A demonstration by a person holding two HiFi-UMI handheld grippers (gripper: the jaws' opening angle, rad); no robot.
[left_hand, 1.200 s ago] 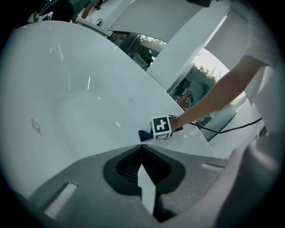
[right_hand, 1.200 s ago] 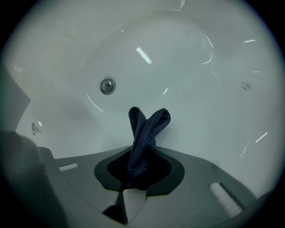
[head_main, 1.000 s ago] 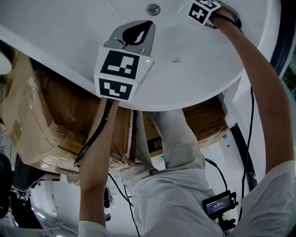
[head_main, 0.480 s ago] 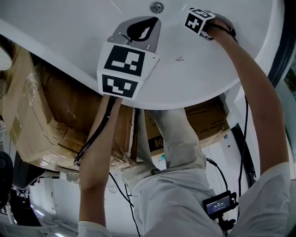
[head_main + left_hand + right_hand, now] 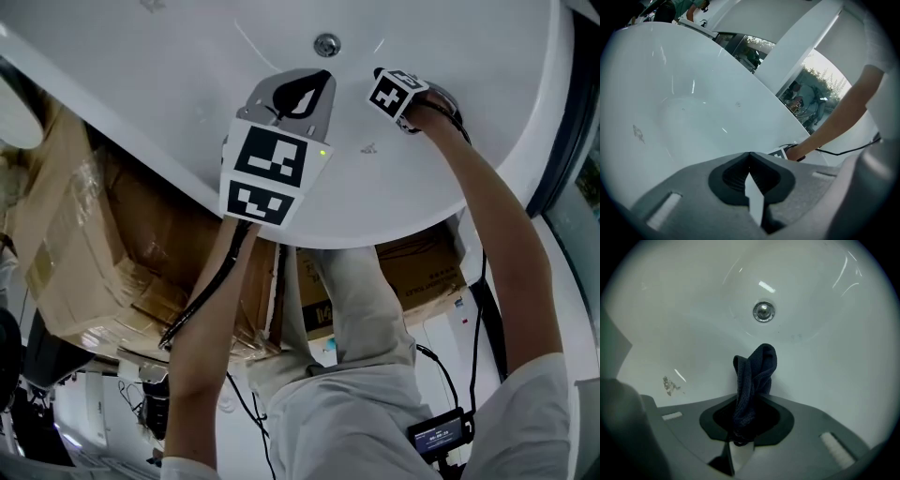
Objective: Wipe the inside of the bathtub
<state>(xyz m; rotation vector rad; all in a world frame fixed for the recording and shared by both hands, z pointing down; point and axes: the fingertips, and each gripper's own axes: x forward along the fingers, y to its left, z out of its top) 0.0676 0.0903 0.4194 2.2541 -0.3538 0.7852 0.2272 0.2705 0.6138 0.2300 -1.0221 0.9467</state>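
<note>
Right gripper clamps the cloth, whose long axis points far toward the drain. A smudge lies left on the tub wall. Left gripper has its jaws together, empty.

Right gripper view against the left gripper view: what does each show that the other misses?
Only the right gripper view: a dark cloth pinched between the jaws, and the drain. Only the left gripper view: jaws together on nothing, a person's arm reaching in, and a window. Both: the inside of the white bathtub.
</note>
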